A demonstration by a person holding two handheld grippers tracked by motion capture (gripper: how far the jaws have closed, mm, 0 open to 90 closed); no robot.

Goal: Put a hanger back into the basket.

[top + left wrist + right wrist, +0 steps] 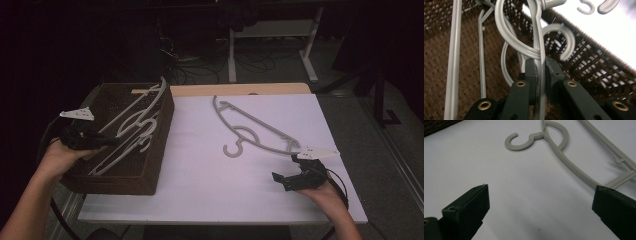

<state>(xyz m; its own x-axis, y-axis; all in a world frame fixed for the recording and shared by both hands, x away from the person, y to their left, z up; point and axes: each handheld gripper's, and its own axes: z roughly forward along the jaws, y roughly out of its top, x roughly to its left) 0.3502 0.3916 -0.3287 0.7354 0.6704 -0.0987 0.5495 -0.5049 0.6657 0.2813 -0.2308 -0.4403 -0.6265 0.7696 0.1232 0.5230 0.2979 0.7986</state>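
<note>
The left gripper (85, 139) reaches into the dark brown woven basket (161, 145) at the left of the white table (200, 170), its jaws pinching the thin bar of a light grey plastic hanger (539, 37) that lies tangled among the other grey hangers (135, 131) piled there. In the left gripper view a hook of a neighbouring hanger loops across the gripped bar. A further grey hanger (255, 131) lies flat on the table, well apart from the basket. The right gripper (295, 176) sits near that hanger's end, jaws spread wide with nothing between them. The step in hand looks like pulling one hanger from the basket; the next move probably calls for lifting it clear of the crossing hook so its neighbours don't come along.
</note>
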